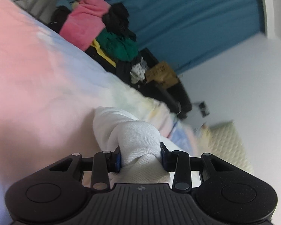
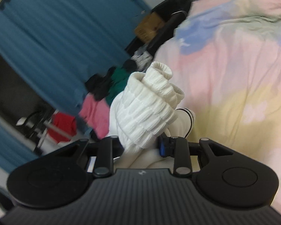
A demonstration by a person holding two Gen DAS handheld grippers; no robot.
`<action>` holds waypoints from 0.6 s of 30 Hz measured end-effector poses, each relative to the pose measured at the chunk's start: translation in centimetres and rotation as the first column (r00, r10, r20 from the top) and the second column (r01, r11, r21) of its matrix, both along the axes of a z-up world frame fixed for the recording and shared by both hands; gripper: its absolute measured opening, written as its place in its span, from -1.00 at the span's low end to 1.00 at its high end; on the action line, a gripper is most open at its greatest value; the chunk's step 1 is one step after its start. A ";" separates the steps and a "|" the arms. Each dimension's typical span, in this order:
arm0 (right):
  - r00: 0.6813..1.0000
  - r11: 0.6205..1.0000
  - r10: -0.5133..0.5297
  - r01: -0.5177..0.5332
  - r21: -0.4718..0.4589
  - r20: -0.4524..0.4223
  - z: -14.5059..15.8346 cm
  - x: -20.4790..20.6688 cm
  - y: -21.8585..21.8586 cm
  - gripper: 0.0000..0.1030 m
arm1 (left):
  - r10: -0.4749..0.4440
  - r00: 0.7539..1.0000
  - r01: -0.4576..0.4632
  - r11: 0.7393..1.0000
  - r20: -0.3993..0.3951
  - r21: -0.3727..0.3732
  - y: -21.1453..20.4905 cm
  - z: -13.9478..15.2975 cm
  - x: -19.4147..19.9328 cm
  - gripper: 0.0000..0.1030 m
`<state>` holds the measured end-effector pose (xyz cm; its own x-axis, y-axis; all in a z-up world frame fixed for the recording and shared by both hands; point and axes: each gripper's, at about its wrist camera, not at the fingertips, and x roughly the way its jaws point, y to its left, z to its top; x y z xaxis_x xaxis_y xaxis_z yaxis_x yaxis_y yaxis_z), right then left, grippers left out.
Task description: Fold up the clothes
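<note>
While both grippers pinch bunched white cloth, the garment [image 2: 144, 110] hangs between them over the pastel bed [image 2: 234, 75] — left gripper [image 1: 140, 159] on smooth fabric, right gripper [image 2: 140, 144] on the ribbed waistband [image 2: 159, 86] — likely to spread it flat.

The pastel bedspread [image 1: 37, 78] lies broad and bare ahead of both grippers, giving open room to pass. Along its far edge a pile of clothes [image 1: 95, 30] in pink, green and black blocks the way, with a brown cardboard box [image 2: 149, 28] just beside it. Behind them hangs a blue curtain [image 2: 52, 30], closing that side.
</note>
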<state>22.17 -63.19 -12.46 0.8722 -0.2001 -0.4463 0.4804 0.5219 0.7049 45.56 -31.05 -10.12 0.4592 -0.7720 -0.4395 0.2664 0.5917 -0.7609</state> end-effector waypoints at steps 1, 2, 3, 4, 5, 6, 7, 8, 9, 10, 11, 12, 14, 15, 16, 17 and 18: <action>1.000 1.000 -0.017 0.017 0.007 0.008 -1.6 -0.1 -0.2 -0.37 | -0.014 1.000 0.014 1.000 0.016 0.005 -0.1 -1.0 0.2 -0.24; 0.999 0.999 -0.030 0.030 0.015 0.015 -3.2 -0.3 -0.5 -0.37 | -0.028 0.999 0.028 1.000 0.035 0.007 0.0 -2.1 0.2 -0.24; 0.999 0.999 -0.041 0.041 0.019 0.024 -4.7 -0.7 -0.4 -0.37 | -0.043 0.998 0.042 0.999 0.053 0.009 0.0 -3.2 0.3 -0.24; 0.998 0.998 -0.053 0.052 0.019 0.034 -6.2 -1.3 0.0 -0.37 | -0.060 0.996 0.059 0.998 0.068 0.016 0.1 -4.2 0.1 -0.23; 0.997 0.998 -0.062 0.062 0.013 0.039 -7.6 -1.9 0.5 -0.37 | -0.079 0.994 0.077 0.997 0.082 0.025 0.2 -5.3 -0.2 -0.23; 0.997 0.997 -0.072 0.072 0.006 0.038 -8.9 -2.7 1.1 -0.36 | -0.095 0.992 0.090 0.994 0.088 0.053 0.3 -6.4 -0.5 -0.23; 0.997 0.997 -0.078 0.078 0.012 0.023 -10.1 -3.4 1.7 -0.36 | -0.105 0.990 0.097 0.991 0.092 0.088 0.6 -7.6 -1.0 -0.23; 0.997 0.996 -0.081 0.081 0.024 -0.001 -11.4 -4.0 2.2 -0.35 | -0.114 0.989 0.102 0.987 0.097 0.123 1.0 -8.7 -1.5 -0.21; 0.996 0.995 -0.085 0.086 0.040 -0.022 -12.6 -4.4 2.6 -0.35 | -0.123 0.987 0.106 0.982 0.101 0.157 1.3 -9.8 -2.0 -0.19; 0.995 0.994 -0.090 0.093 0.058 -0.039 -13.9 -4.8 2.9 -0.32 | -0.134 0.985 0.113 0.977 0.110 0.179 1.6 -10.4 -2.4 -0.16; 0.994 0.993 -0.094 0.097 0.068 -0.047 -14.8 -5.1 3.2 -0.29 | -0.145 0.982 0.120 0.974 0.121 0.195 1.7 -10.9 -2.7 -0.14; 0.994 0.992 -0.096 0.099 0.071 -0.047 -15.5 -5.4 3.4 -0.28 | -0.153 0.980 0.124 0.971 0.131 0.205 1.8 -11.1 -2.9 -0.11; 0.992 0.992 -0.100 0.105 0.065 -0.078 -15.4 -5.4 3.5 -0.15 | -0.146 0.980 0.109 0.962 0.134 0.250 1.3 -10.0 -3.2 0.03; 0.989 0.993 -0.096 0.103 0.063 -0.109 -14.8 -5.2 3.4 -0.13 | -0.141 0.981 0.100 0.956 0.134 0.275 1.0 -9.3 -3.4 0.05; 0.986 0.993 -0.092 0.101 0.062 -0.140 -14.2 -5.1 3.3 -0.12 | -0.143 0.980 0.094 0.945 0.140 0.313 0.5 -8.4 -3.6 0.07; 0.980 0.992 -0.094 0.106 0.064 -0.174 -13.3 -5.2 3.3 -0.09 | -0.151 0.977 0.089 0.930 0.152 0.355 0.2 -7.1 -4.1 0.11; 0.972 0.991 -0.100 0.117 0.069 -0.211 -12.1 -5.6 3.3 -0.09 | -0.156 0.974 0.082 0.916 0.162 0.393 0.0 -5.9 -4.7 0.15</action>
<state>16.60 -59.90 -24.55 0.7346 -0.2444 -0.6329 0.6705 0.4039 0.6223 40.90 -31.06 -16.00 0.4765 -0.6164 -0.6269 0.4675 0.7815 -0.4131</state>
